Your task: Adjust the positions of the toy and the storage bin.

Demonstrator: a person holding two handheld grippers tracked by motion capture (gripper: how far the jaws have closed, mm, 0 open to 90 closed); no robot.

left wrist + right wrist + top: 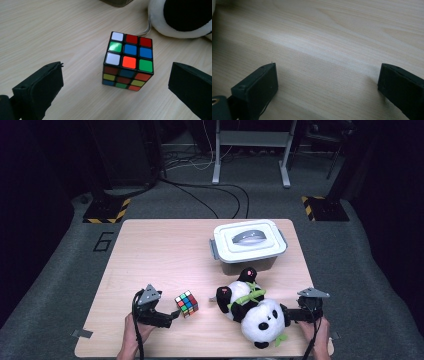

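Note:
A scrambled Rubik's cube (186, 303) stands on the wooden table (160, 255) near its front edge. My left gripper (173, 315) is just left of it, open. In the left gripper view the cube (128, 65) stands a little beyond the tips of the gripper (116, 75), centred in the wide gap and touched by neither jaw. A panda plush (252, 310) with a green ribbon lies right of the cube. My right gripper (289, 313) is close to the panda's head on its right side. In the right gripper view the gripper (327, 68) is open over bare wood.
A white lidded storage box (250, 241) with grey latches stands at the back right of the table, just behind the panda. Part of the panda's white and black fur (180, 17) lies beyond the cube. The table's front edge is right under both hands.

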